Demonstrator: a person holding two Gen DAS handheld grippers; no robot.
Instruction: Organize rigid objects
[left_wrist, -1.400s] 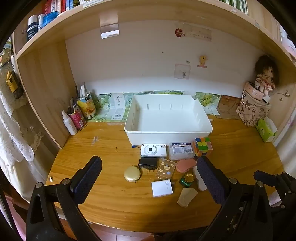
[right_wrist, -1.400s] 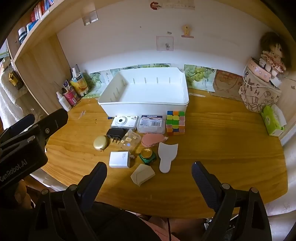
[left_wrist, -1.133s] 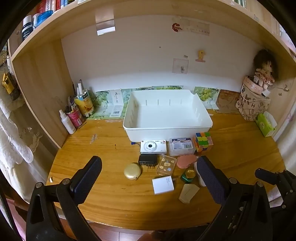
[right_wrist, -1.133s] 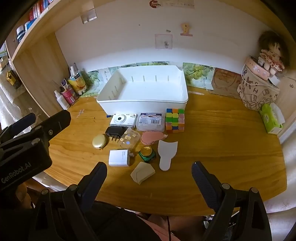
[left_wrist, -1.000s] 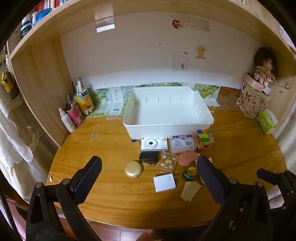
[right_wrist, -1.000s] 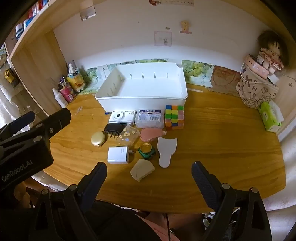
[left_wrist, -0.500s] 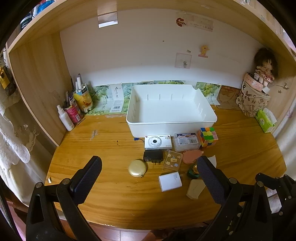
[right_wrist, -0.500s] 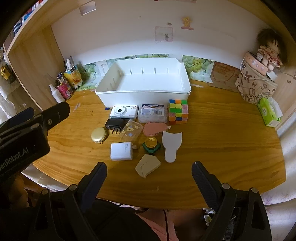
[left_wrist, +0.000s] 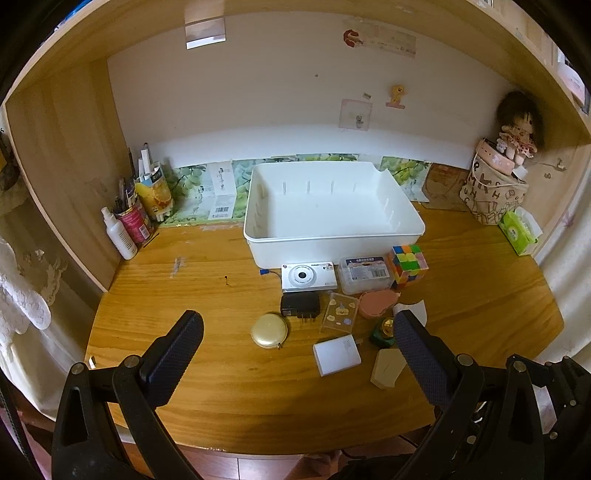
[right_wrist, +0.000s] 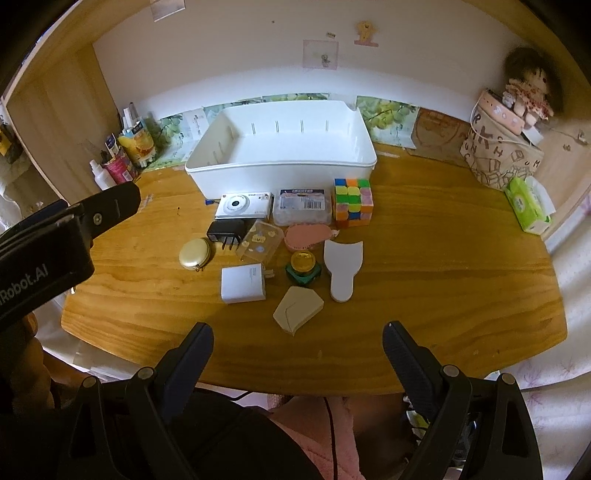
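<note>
An empty white bin (left_wrist: 332, 242) (right_wrist: 280, 171) stands at the back of the wooden desk. In front of it lie a white camera (left_wrist: 308, 277) (right_wrist: 243, 205), a clear labelled box (left_wrist: 365, 275) (right_wrist: 302, 206), a colour cube (left_wrist: 408, 260) (right_wrist: 352, 203), a black charger (left_wrist: 300, 304), a gold round case (left_wrist: 269, 335) (right_wrist: 194, 253), a white adapter (left_wrist: 336, 356) (right_wrist: 243, 284), a pink case (right_wrist: 306, 236) and a beige wedge (right_wrist: 297, 309). My left gripper (left_wrist: 295, 339) hangs open above the near desk. My right gripper (right_wrist: 297, 345) is open too, near the front edge. Neither holds anything.
Bottles and a pen cup (left_wrist: 131, 221) crowd the back left corner. A printed bag with a doll (left_wrist: 493, 195) and a green tissue pack (left_wrist: 517, 234) sit at the back right. A white paddle-shaped piece (right_wrist: 343, 267) and a green-based yellow item (right_wrist: 303, 267) lie among the objects.
Both grippers drifted slightly and tilted further down, so the desk items shifted a little in each view. Nothing was grasped or released; the objects stay where they were.
</note>
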